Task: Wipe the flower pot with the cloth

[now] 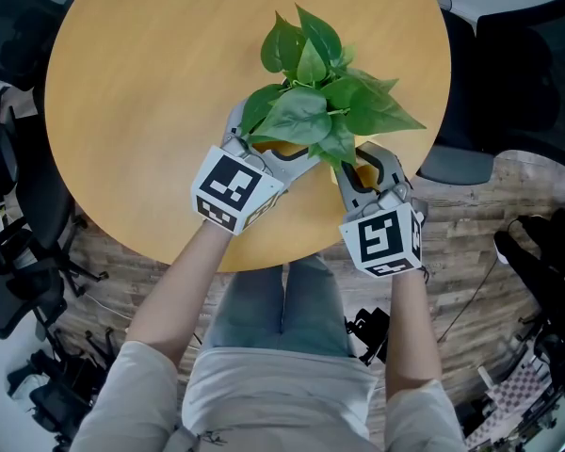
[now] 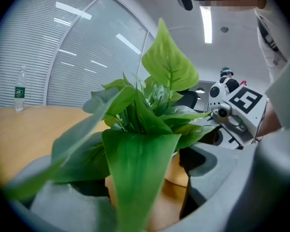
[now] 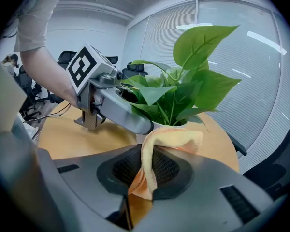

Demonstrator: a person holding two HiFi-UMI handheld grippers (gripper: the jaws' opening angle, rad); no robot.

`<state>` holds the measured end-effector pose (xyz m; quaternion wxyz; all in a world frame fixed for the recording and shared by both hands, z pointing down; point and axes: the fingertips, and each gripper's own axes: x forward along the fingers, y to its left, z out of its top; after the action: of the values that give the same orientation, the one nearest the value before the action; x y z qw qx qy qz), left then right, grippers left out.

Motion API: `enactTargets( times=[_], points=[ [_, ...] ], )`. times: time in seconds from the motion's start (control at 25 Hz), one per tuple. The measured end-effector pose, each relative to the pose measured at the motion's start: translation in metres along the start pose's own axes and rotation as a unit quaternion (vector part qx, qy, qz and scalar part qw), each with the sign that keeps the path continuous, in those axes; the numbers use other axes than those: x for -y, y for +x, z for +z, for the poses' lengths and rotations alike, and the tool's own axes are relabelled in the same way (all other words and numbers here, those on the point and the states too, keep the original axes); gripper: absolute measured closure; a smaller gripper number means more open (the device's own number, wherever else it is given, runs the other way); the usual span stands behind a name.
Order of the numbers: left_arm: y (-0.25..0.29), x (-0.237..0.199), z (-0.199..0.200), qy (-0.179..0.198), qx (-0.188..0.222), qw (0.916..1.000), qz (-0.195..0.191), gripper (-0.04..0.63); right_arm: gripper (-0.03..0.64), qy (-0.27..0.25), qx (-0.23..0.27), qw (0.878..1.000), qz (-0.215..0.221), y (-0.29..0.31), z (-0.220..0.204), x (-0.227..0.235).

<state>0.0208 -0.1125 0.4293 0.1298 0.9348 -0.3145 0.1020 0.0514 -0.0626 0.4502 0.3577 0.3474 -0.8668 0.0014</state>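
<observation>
A leafy green plant stands in a pale flower pot near the front edge of the round wooden table. My left gripper reaches in from the left, its jaws closed on either side of the pot under the leaves. In the left gripper view, leaves hide most of the pot. My right gripper is shut on an orange-yellow cloth, which folds up out of the jaws and touches the pot's right side. The left gripper's finger lies along the pot's rim.
A clear water bottle stands far off on the table. Dark office chairs surround the table, one with a grey seat close to my right gripper. Cables lie on the wooden floor.
</observation>
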Motion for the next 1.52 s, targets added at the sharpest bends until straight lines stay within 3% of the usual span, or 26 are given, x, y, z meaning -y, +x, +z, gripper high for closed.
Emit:
enactTargets(
  times=[0.2, 0.4, 0.76, 1.0, 1.16, 1.52],
  points=[
    [0.003, 0.002, -0.001, -0.008, 0.0, 0.9997, 0.023, 0.129, 0.56, 0.005, 0.003, 1.0, 0.0, -0.002, -0.002, 0.0],
    [0.003, 0.003, 0.0, -0.007, 0.0, 0.9998, 0.021, 0.129, 0.56, 0.011, 0.006, 1.0, 0.002, -0.003, -0.003, -0.001],
    [-0.002, 0.006, -0.004, -0.006, -0.008, 0.9999, 0.013, 0.127, 0.56, 0.098, 0.014, 0.995, -0.006, -0.01, -0.007, 0.012],
    [-0.026, 0.008, -0.005, -0.03, -0.012, 0.999, 0.031, 0.127, 0.56, 0.116, 0.016, 0.993, -0.017, -0.032, -0.005, 0.014],
    [-0.046, 0.019, -0.004, -0.022, -0.027, 0.999, 0.028, 0.129, 0.56, 0.12, 0.019, 0.992, -0.016, -0.053, 0.006, 0.015],
    [-0.1, 0.045, 0.03, -0.031, -0.03, 0.9983, 0.04, 0.173, 0.56, 0.145, 0.038, 0.988, -0.022, -0.109, 0.037, 0.023]
  ],
)
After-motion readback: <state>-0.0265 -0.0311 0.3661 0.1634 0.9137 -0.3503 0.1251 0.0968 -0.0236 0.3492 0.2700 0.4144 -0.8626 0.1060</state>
